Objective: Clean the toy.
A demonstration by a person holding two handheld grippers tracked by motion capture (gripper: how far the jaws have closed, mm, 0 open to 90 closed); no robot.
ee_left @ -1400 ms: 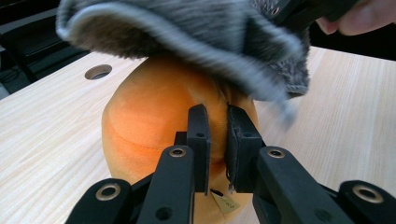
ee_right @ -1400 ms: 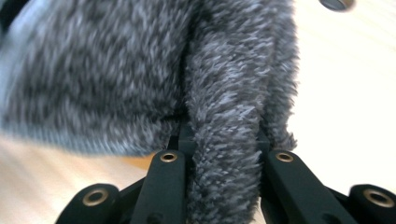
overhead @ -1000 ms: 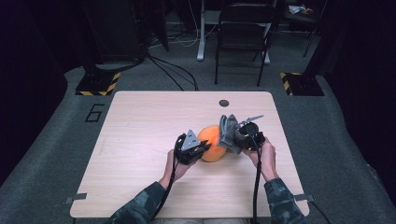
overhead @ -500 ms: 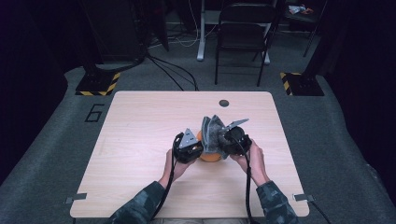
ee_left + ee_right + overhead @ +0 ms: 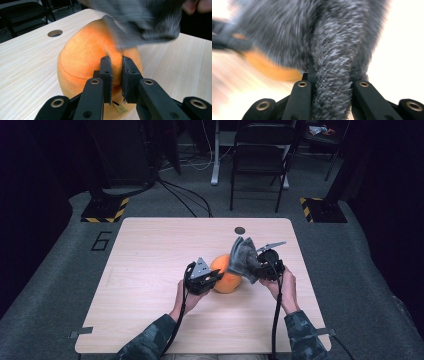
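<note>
Now the grey cloth (image 5: 243, 260), gripped in the right claw (image 5: 261, 266), sits off the right shoulder of the orange ball (image 5: 226, 276); half a second ago it lay over the top of the ball, and a second ago it was again at the right side. Judged as a wiping stroke across the ball, with the pass just pulled back to the right. Right claw: jaws clamped on a thick fold of the fuzzy cloth (image 5: 334, 75), which rises between them; motion blur in that view. Left claw (image 5: 204, 279): jaws narrow, pinching a ridge of the ball's soft skin (image 5: 85, 60) at its near left side, steadying it. Ball rests on the counter (image 5: 150, 250), right of centre, between the two claws, touching both.
</note>
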